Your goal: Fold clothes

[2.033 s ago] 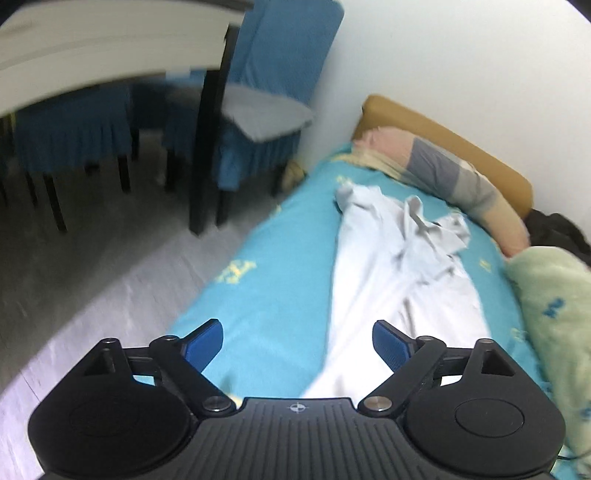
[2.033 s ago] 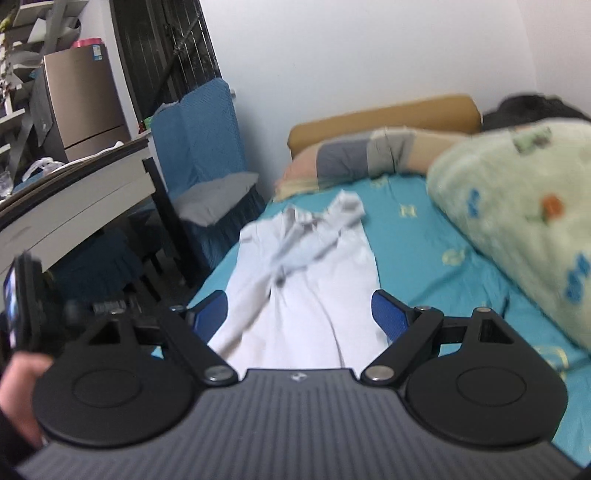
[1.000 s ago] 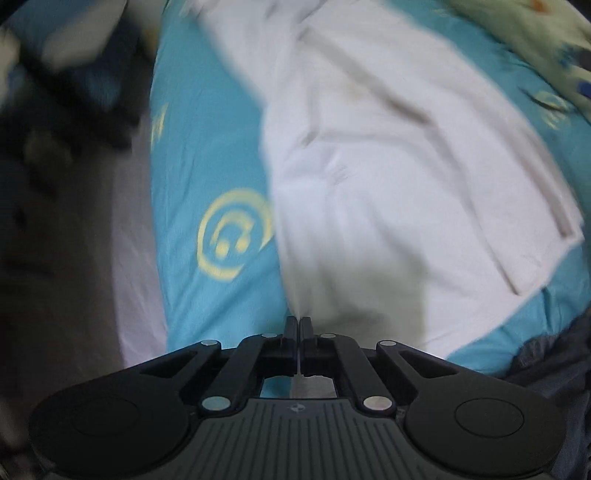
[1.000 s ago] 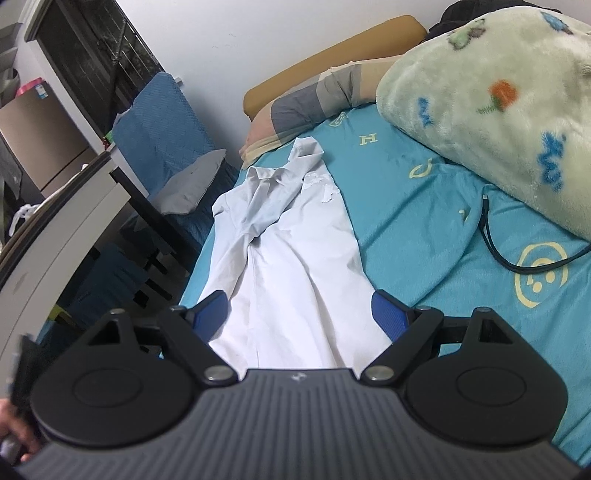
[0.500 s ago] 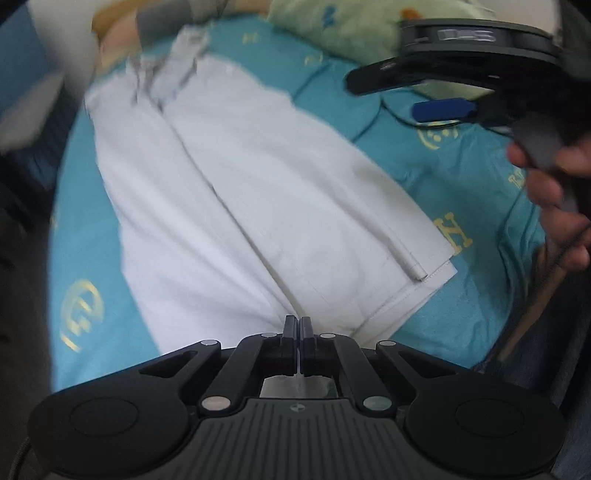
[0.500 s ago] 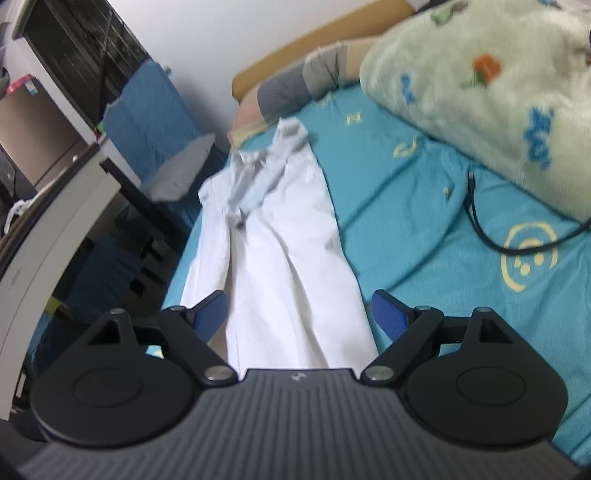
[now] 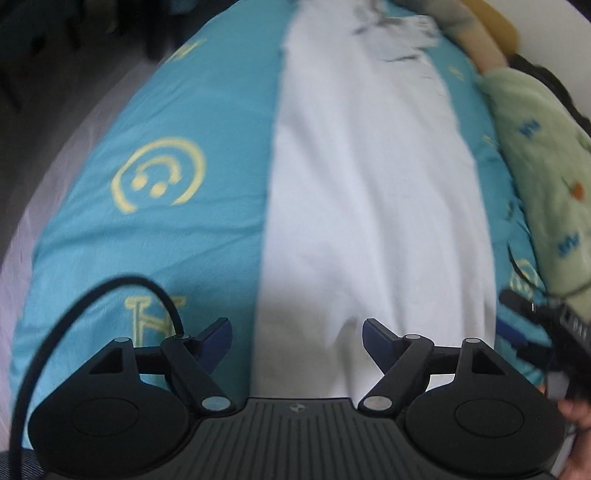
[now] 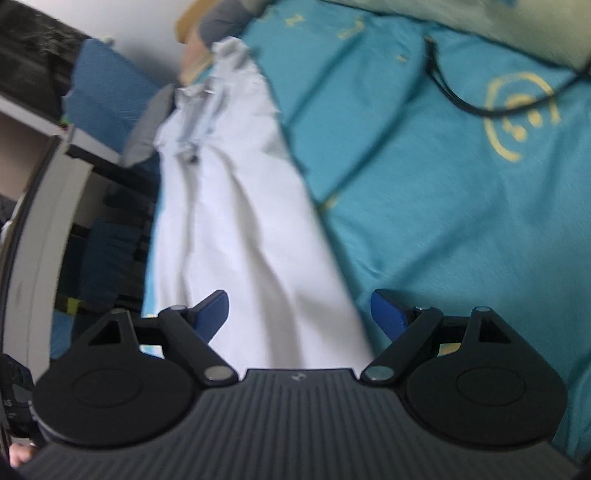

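White trousers (image 7: 373, 177) lie stretched lengthwise on a teal bedsheet (image 7: 177, 122), waistband at the far end. My left gripper (image 7: 297, 334) is open, low over the near hem, the cloth running between its blue pads without being held. In the right wrist view the same white trousers (image 8: 240, 221) run from the pillow end down under my right gripper (image 8: 298, 309), which is open over the near end, its right pad above bare teal sheet (image 8: 443, 206). Part of the right gripper shows at the left wrist view's right edge.
A pale green printed blanket (image 7: 546, 147) lies along the bed's right side, with a black cable (image 8: 450, 92) on the sheet beside it. Striped pillow (image 8: 218, 22) at the head. A blue-covered chair (image 8: 99, 99) and a white table edge (image 8: 37, 206) stand left of the bed. Floor (image 7: 55, 122) lies left.
My left gripper, shut half a second ago near the hem, is now open and turned along the trousers' length. The right gripper stayed open and dropped closer to the near end.
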`<state>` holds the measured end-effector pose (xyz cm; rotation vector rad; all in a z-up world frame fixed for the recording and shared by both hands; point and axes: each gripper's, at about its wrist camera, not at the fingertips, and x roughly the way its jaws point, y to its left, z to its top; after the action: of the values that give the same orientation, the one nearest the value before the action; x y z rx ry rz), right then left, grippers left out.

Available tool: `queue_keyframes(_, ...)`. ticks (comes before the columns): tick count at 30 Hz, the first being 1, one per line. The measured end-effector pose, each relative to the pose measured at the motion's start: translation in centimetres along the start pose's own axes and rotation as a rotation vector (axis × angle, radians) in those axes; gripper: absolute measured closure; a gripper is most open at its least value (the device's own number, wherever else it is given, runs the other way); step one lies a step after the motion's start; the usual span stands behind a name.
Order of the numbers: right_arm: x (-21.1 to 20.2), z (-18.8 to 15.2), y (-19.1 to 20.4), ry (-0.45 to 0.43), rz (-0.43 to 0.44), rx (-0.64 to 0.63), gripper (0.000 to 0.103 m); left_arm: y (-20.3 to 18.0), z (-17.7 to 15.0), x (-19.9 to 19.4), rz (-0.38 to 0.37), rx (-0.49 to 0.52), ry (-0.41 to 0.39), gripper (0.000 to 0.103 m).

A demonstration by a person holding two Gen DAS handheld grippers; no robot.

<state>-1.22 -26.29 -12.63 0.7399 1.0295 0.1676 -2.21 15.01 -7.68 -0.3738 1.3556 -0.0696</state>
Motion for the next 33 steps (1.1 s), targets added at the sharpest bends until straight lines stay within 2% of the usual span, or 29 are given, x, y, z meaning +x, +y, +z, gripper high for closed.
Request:
queue_keyframes(3,0.3,-0.7,0.3,0.013,-0.013,-0.038,0.018,1.4,0.4,1.3,-0.004,-0.083,0.045,0.023)
queue_keyframes(6,0.4,-1.4,0.9,0.064,0.020,-0.047,0.019,0.6,0.1,1.5,0.004,-0.036,0.053,0.019)
queue_keyframes(8,0.6,-1.9,1.1,0.116,0.065,-0.030,0.022,-0.1,-0.4,1.4,0.011,0.010,0.072,0.024)
queue_keyframes(10,0.7,-2.5,1.5,0.162,0.083,-0.026,0.029,-0.5,-0.9,1.2,-0.006,0.039,0.090,0.034)
queue_keyframes(11,0.8,-2.9,1.8,0.184,0.086,-0.036,0.029,-0.6,-1.1,1.1,-0.025,0.050,0.103,0.045)
queue_keyframes(12,0.9,-3.2,2.1,0.206,0.089,-0.047,0.029,-0.8,-1.3,1.0,-0.044,0.061,0.116,0.062)
queue_keyframes(13,0.9,-3.5,2.6,0.227,0.082,-0.072,0.029,-0.9,-1.5,0.8,-0.053,0.071,0.123,0.070)
queue_keyframes(14,1.0,-3.9,3.1,0.247,0.068,-0.107,0.031,-1.0,-1.7,0.6,-0.054,0.078,0.121,0.084)
queue_keyframes(15,1.1,-4.3,3.8,0.254,0.037,-0.154,0.040,-1.0,-1.8,0.3,-0.053,0.083,0.116,0.094)
queue_keyframes(16,1.1,-4.7,4.6,0.253,-0.005,-0.207,0.045,-0.9,-1.8,-0.5,-0.070,0.076,0.101,0.097)
queue_keyframes(17,1.1,-5.0,5.3,0.252,-0.046,-0.260,0.055,-0.7,-1.6,-1.5,-0.098,0.061,0.081,0.100)
queue_keyframes(18,1.1,-5.4,6.1,0.252,-0.088,-0.313,0.066,-0.5,-1.5,-2.5,-0.125,0.047,0.062,0.101)
queue_keyframes(19,1.0,-5.7,6.6,0.247,-0.120,-0.349,0.082,-0.3,-1.3,-3.6,-0.153,0.032,0.042,0.101)
queue_keyframes(20,0.6,-5.6,6.7,0.240,-0.121,-0.350,0.088,-0.1,-1.2,-4.6,-0.180,0.018,0.022,0.101)
queue_keyframes(21,0.2,-5.4,6.7,0.235,-0.107,-0.337,0.090,0.1,-1.0,-5.6,-0.208,0.003,0.002,0.101)
queue_keyframes(25,-3.4,-3.0,6.2,0.178,0.060,-0.198,0.092,0.9,-0.4,-9.7,-0.318,-0.056,-0.078,0.101)
queue_keyframes(29,-8.8,-0.1,8.7,0.062,0.182,-0.215,0.092,-0.3,0.1,-14.7,-0.422,-0.091,-0.179,0.101)
queue_keyframes(33,-14.3,1.9,11.7,-0.026,0.275,-0.281,0.093,-2.1,-1.5,-18.7,-0.512,-0.090,-0.248,0.101)
